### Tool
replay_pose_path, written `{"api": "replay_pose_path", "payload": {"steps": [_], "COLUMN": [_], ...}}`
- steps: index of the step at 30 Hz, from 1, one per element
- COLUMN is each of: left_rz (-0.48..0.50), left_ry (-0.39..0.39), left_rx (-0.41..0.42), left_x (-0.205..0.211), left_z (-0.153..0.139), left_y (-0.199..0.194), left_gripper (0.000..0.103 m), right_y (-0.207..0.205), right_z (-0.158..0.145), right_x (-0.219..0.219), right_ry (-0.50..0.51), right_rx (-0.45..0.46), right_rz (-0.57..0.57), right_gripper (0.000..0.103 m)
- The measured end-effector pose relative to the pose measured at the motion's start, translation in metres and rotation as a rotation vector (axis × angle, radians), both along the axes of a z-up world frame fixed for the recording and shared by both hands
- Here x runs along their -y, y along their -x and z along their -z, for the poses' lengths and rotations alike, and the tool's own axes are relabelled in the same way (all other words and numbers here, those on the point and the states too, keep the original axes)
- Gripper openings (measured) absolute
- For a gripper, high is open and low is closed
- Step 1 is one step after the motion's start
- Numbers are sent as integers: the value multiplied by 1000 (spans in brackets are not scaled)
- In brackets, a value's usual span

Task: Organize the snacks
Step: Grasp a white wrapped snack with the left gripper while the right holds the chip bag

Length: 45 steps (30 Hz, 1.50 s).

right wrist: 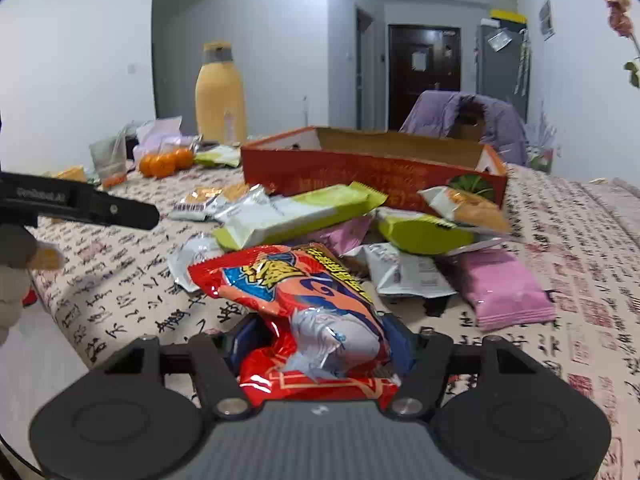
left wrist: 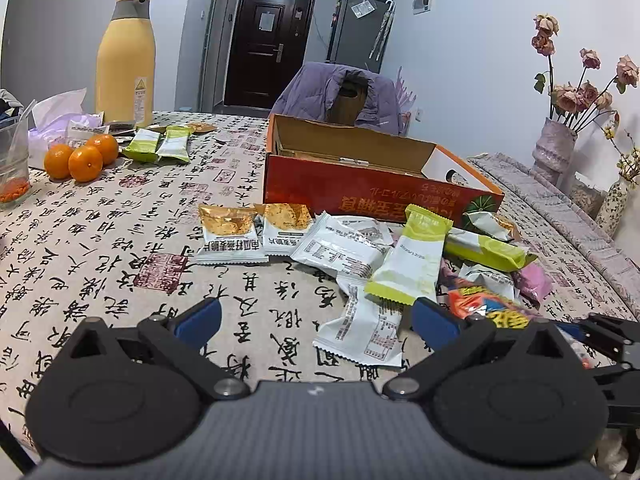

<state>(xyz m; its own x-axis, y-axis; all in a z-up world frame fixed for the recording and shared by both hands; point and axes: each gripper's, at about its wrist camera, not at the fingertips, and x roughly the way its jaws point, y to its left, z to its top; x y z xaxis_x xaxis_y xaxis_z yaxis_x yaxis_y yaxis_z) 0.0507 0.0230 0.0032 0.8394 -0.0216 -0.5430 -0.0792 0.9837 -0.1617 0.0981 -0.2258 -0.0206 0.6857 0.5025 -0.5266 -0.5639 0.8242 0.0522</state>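
Note:
My right gripper is shut on a red snack bag, squeezing its lower part and holding it above the table's near edge. The bag also shows at the right in the left wrist view. My left gripper is open and empty, low over the tablecloth, with a white packet lying between its fingertips. A pile of snack packets lies in front of the open red cardboard box: green-and-white bars, white-and-gold packets, a pink packet. The box looks empty.
A tall yellow bottle, three oranges, a tissue bag, a plastic cup and two green packets stand at the far left. A chair with a purple jacket is behind the box. Flower vases stand at right.

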Motion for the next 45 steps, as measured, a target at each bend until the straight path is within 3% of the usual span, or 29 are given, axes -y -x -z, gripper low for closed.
{"api": "replay_pose_path", "payload": {"steps": [15, 31, 33, 37, 39, 40, 41, 45], "left_rz": [15, 33, 32, 37, 39, 46, 52, 65], "left_ry": [-34, -178, -191, -171, -165, -161, -154, -127], "left_rx": [-9, -104, -111, -129, -116, -106, -99, -82], "left_x": [13, 49, 53, 57, 57, 57, 57, 55], "left_z": [-1, 28, 31, 36, 35, 35, 34, 33], "left_y": [-5, -52, -57, -62, -60, -58, -57, -49], "left_gripper": [103, 103, 99, 79, 64, 48, 43, 41], "right_y": [19, -5, -6, -8, -8, -8, -8, -6], "right_z": [-30, -28, -26, -23, -21, -21, -20, -18], "right_x": [36, 49, 48, 48, 46, 45, 45, 42], "right_ry": [-59, -101, -105, -109, -106, -104, -104, -105], "right_rx": [142, 123, 115, 107, 109, 109, 108, 105], "right_rz": [137, 251, 251, 244, 241, 239, 236, 226], "right_gripper": [64, 64, 64, 64, 64, 64, 64, 64]}}
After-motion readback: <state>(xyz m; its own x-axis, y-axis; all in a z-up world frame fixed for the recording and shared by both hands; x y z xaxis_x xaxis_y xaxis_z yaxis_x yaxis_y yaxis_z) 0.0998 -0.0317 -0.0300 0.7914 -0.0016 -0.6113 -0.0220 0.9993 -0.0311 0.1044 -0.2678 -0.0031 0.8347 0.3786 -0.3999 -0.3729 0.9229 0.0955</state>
